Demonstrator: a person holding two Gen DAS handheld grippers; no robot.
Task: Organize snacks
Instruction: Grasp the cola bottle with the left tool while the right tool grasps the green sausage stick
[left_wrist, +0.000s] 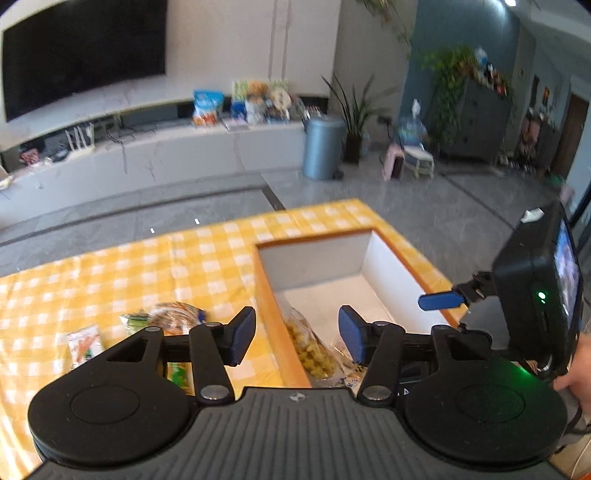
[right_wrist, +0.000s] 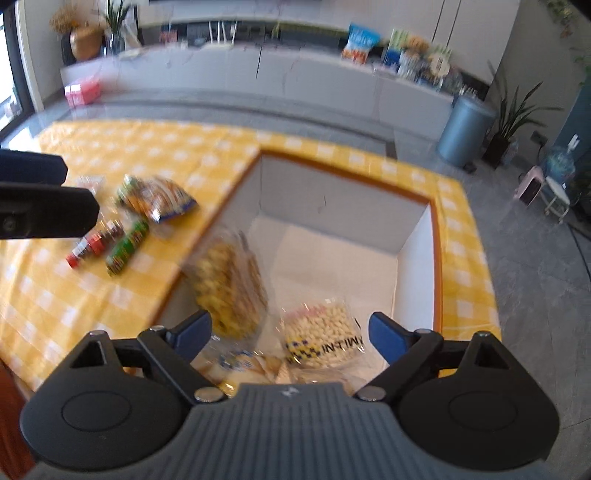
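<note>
A white box with an orange rim is set into the yellow checked table. Inside it, a clear bag of yellow puffs leans on the left wall, blurred in the right wrist view. A bag of pale nuts lies beside it, with more bags nearer me. My left gripper hangs open above the box's left edge, touching nothing. My right gripper stands wide open over the bags, holding nothing. One of its blue fingers shows over the box.
Loose snacks lie on the cloth left of the box: a blue-orange bag, a red bottle, a green packet and a carrot packet. A person's hand shows at the right edge. Beyond the table are a grey floor and a blue bin.
</note>
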